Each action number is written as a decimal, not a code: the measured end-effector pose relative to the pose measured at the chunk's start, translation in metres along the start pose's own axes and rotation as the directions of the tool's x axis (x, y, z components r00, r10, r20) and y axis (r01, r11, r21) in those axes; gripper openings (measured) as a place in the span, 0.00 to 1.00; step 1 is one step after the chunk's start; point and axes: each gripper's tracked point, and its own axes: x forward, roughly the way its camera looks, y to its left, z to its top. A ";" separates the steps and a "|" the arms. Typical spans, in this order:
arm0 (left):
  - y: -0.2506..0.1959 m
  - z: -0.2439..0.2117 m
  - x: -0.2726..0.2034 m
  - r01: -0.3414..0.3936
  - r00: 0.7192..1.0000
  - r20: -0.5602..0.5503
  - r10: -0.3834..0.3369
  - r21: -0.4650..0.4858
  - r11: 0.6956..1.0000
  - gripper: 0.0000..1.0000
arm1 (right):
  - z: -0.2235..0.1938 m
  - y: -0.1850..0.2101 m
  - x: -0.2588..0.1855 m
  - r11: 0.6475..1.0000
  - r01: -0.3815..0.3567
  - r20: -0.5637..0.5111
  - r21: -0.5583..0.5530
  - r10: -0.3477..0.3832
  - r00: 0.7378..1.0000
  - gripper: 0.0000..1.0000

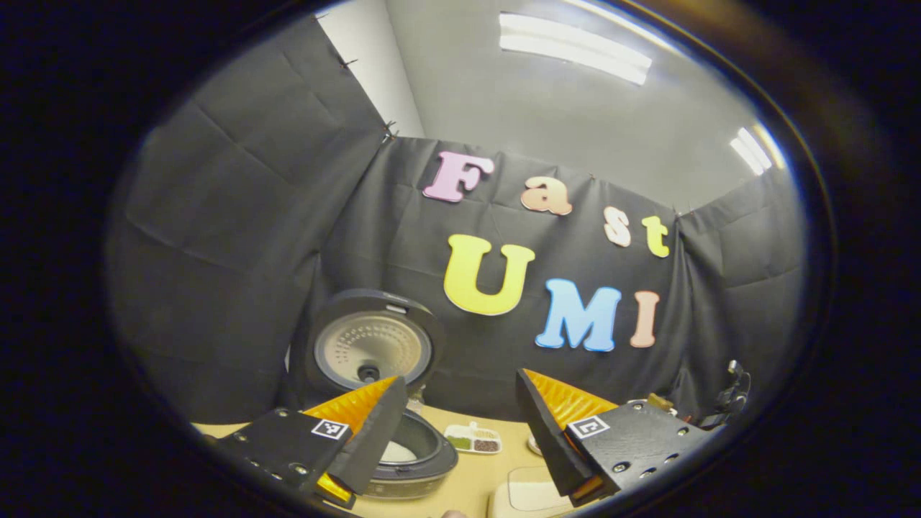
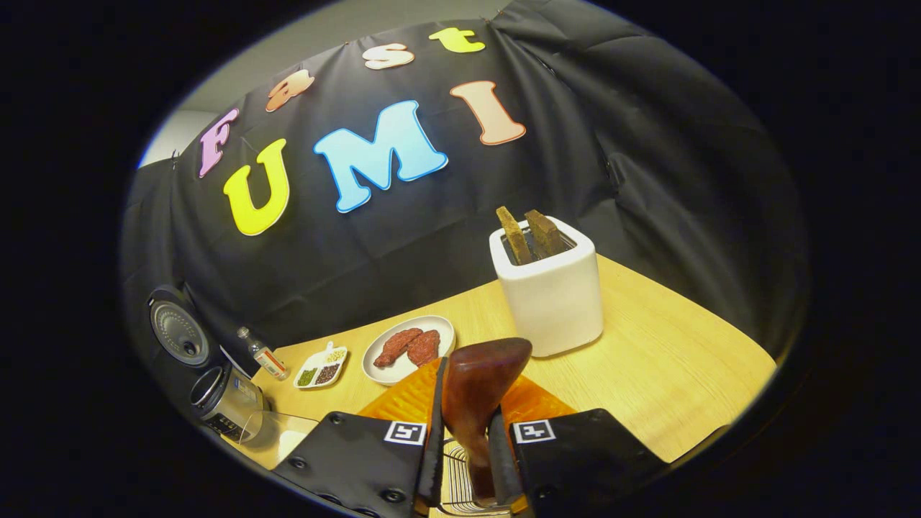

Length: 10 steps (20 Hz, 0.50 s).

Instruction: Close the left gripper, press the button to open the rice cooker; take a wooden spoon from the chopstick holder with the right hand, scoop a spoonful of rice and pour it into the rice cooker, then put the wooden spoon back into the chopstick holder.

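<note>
My right gripper (image 2: 469,406) is shut on a dark wooden spoon (image 2: 481,374), whose bowl stands up above the fingers. Its handle runs down towards the wire chopstick holder (image 2: 457,483) just below. The rice cooker (image 1: 416,455) stands with its lid (image 1: 370,345) raised and its inner pot showing behind my left finger. My left gripper (image 1: 460,380) hangs open above the table with nothing between its fingers. In the right gripper view the cooker's lid (image 2: 178,327) sits far left.
A white toaster (image 2: 552,291) with two slices stands behind the spoon. A plate of meat (image 2: 409,349), a small dish of beans (image 2: 321,370), a bottle (image 2: 262,354) and a metal pot (image 2: 223,399) stand to the left. A white container (image 1: 529,493) lies near the table's front.
</note>
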 end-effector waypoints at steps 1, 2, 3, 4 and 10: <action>0.015 0.007 0.011 -0.043 0.999 0.004 0.043 0.019 0.999 0.92 | 0.007 0.001 -0.006 1.000 0.007 0.022 -0.006 -0.006 1.000 0.34; 0.026 0.012 0.022 -0.073 0.997 -0.004 0.074 0.041 0.996 0.92 | 0.015 0.000 -0.012 1.000 0.017 0.058 -0.020 -0.016 0.998 0.41; 0.030 0.017 0.032 -0.075 0.997 -0.006 0.075 0.049 0.996 0.94 | 0.023 -0.002 -0.017 0.998 0.036 0.096 -0.046 -0.031 0.995 0.63; 0.030 0.022 0.043 -0.065 0.998 -0.013 0.066 0.046 0.997 0.94 | 0.026 -0.006 -0.025 0.995 0.068 0.127 -0.077 -0.058 0.990 0.84; 0.063 0.047 0.126 -0.130 0.991 -0.028 0.134 0.116 0.985 0.94 | 0.054 -0.009 -0.080 0.942 0.204 0.328 -0.268 -0.110 0.938 0.98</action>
